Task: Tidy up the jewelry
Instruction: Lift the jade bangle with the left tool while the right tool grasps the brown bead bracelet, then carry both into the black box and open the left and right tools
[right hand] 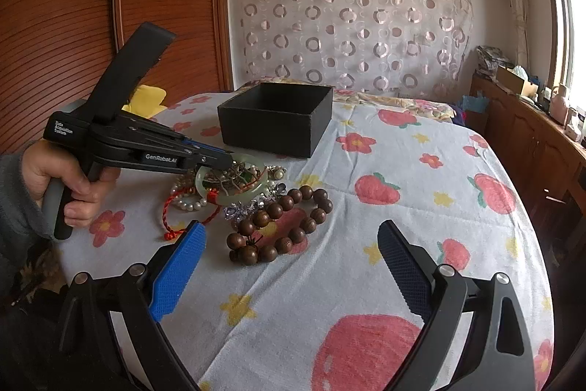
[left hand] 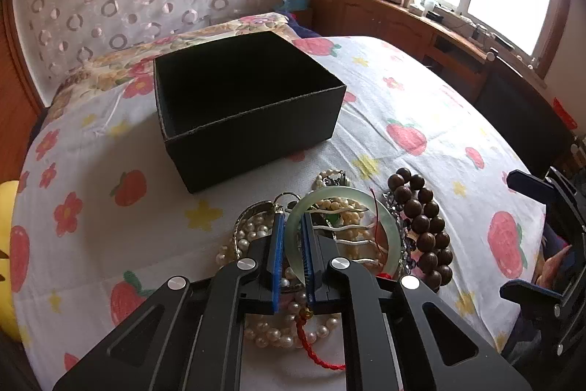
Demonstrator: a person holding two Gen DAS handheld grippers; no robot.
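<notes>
A heap of jewelry lies on the flowered bedsheet: a pale green jade bangle (left hand: 388, 226) (right hand: 252, 190), white pearl strands (left hand: 278, 332) (right hand: 190, 204), a red cord (left hand: 315, 350) (right hand: 172, 211) and a dark wooden bead bracelet (left hand: 426, 229) (right hand: 282, 226). My left gripper (left hand: 293, 218) (right hand: 229, 161) is shut on the bangle's left rim, over the heap. An open black box (left hand: 249, 120) (right hand: 274, 121) stands behind the heap. My right gripper (right hand: 289, 246) is open and empty, just in front of the bead bracelet.
A yellow plush toy (left hand: 7, 244) (right hand: 146, 98) lies at the bed's left edge. A wooden cabinet (left hand: 403, 21) (right hand: 531, 141) with clutter runs under the window on the right. A patterned curtain (right hand: 351, 17) hangs behind the bed.
</notes>
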